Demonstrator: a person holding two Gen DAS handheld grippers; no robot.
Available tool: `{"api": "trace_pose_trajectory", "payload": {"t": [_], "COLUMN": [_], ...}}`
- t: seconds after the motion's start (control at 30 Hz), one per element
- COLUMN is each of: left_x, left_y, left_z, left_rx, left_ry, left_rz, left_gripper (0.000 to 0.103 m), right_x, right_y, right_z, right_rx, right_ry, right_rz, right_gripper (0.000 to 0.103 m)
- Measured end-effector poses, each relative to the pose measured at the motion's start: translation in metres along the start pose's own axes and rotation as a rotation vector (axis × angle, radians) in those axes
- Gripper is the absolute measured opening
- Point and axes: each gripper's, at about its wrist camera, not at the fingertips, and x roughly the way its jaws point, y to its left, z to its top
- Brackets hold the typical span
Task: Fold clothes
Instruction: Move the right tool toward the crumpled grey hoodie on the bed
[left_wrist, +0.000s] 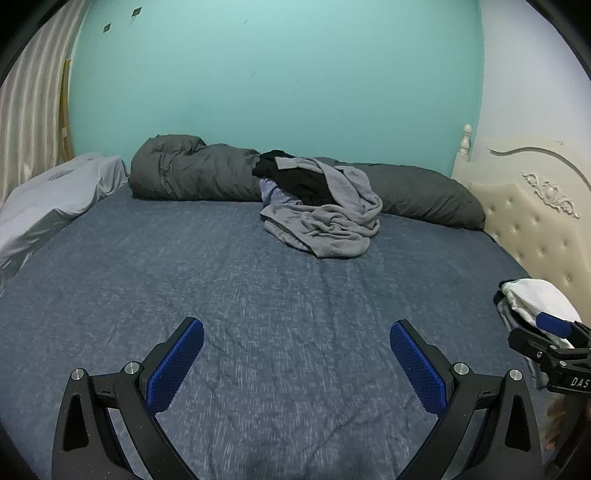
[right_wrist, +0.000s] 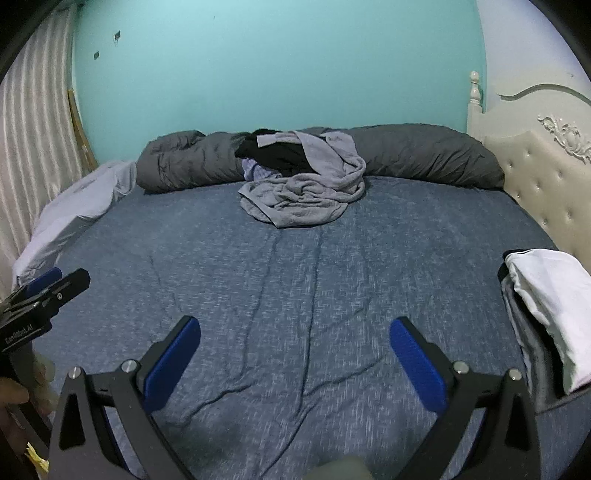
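Both tongs empty, laundry heap waiting at the far side of the bed

Right now both tools hang above the near part of the bed with its mottled blue-grey sheet (left_wrist: 155, 266), and neither holds anything. The left tongs (left_wrist: 296, 363) stand spread wide, their blue ribbed pads well apart over bare sheet; the right tongs (right_wrist: 295, 363) are released in the same way.

The work ahead lies in the crumpled pale grey-lilac garment (left_wrist: 325, 225), a soft knit heap at the far side of the bed, leaning against the long dark grey rolled duvet (left_wrist: 192, 173). A black piece of clothing (left_wrist: 291, 175) sits tangled in its upper folds. Well apart from the heap, at the right edge by the cream tufted headboard (right_wrist: 546, 184), a folded stack topped with white cloth (right_wrist: 550, 291) rests on the sheet.

The grey garment looks light, limp and a little stretchy, so it will likely sag and drag rather than hold any shape. A pinch on a hem or band edge seems the safest hold, such as the flat strip showing at the heap's top, with one tool on each side so it can be lifted, shaken free of the black piece and spread flat on the open sheet.
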Motion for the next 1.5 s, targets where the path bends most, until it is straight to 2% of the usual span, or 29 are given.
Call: {"api": "trace_pose_trajectory", "payload": {"t": [0.2, 0.47, 0.6, 0.83, 1.1, 1.2, 1.33, 1.5], "left_x": [0.050, 0.116, 0.142, 0.164, 0.174, 0.174, 0.179, 0.185], "left_y": [0.015, 0.041, 0.054, 0.079, 0.108, 0.118, 0.135, 0.149], "left_z": [-0.010, -0.043, -0.055, -0.066, -0.076, -0.077, -0.079, -0.084], "left_rx": [-0.059, -0.142, -0.152, -0.204, -0.264, -0.268, -0.294, -0.315], "left_ry": [0.020, 0.083, 0.113, 0.125, 0.135, 0.113, 0.128, 0.150], "left_rz": [-0.007, -0.015, -0.009, 0.024, 0.040, 0.084, 0.090, 0.107], "left_gripper": [0.103, 0.103, 0.103, 0.103, 0.103, 0.103, 0.103, 0.103], "right_x": [0.044, 0.124, 0.164, 0.245, 0.336, 0.370, 0.407, 0.451], "right_y": [-0.009, -0.017, -0.014, -0.012, 0.007, 0.014, 0.024, 0.041], "right_z": [0.006, -0.002, 0.003, 0.034, 0.087, 0.104, 0.120, 0.135], "right_rx": [-0.004, -0.051, -0.089, -0.086, -0.143, -0.191, -0.221, -0.274], "right_ry": [0.021, 0.111, 0.123, 0.136, 0.096, 0.099, 0.094, 0.102], "right_rz": [-0.016, -0.032, -0.003, 0.026, 0.048, 0.025, 0.004, -0.073], "right_gripper": [0.103, 0.103, 0.103, 0.102, 0.098, 0.098, 0.098, 0.098]}}
